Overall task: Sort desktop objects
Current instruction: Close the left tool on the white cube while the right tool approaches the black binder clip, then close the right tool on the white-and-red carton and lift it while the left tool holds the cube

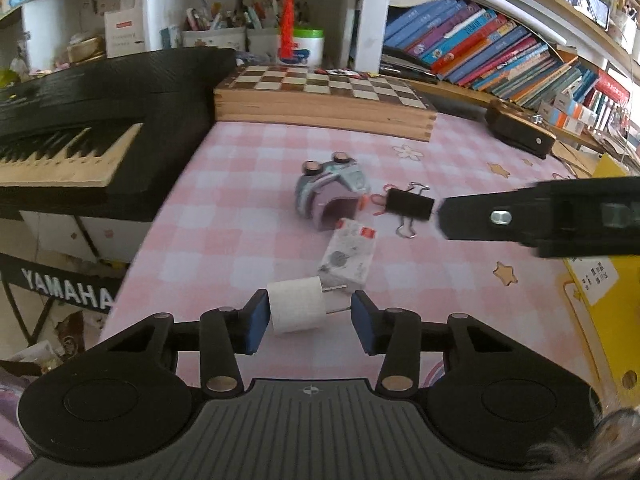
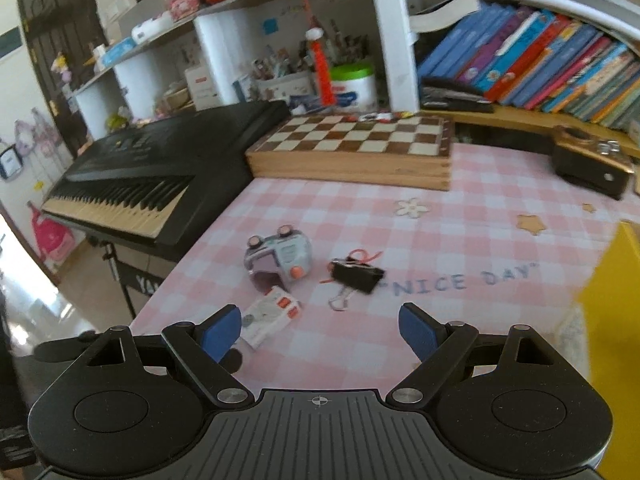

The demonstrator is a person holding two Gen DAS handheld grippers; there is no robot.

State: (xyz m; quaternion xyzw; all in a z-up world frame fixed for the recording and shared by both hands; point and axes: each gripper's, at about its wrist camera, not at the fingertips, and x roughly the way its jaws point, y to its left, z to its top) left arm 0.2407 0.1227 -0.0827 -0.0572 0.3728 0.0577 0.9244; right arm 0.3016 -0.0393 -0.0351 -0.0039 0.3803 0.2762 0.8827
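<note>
A white plug adapter [image 1: 297,309] lies on the pink checked tablecloth between the fingers of my open left gripper [image 1: 310,322], against the left pad. Beyond it lie a small printed box [image 1: 349,256], an overturned toy car [image 1: 328,189] and a black binder clip [image 1: 410,204]. My right gripper's finger [image 1: 520,216] reaches in from the right, close to the clip. In the right wrist view my right gripper [image 2: 322,332] is open and empty above the cloth, with the clip [image 2: 356,275], the car [image 2: 280,258] and the box [image 2: 268,314] ahead of it.
A black Yamaha keyboard [image 1: 68,140] borders the table's left edge. A wooden chess box [image 1: 324,96] stands at the back, a dark wooden box [image 1: 520,128] at the back right, a yellow container [image 2: 612,300] on the right. Bookshelves [image 1: 500,52] fill the background.
</note>
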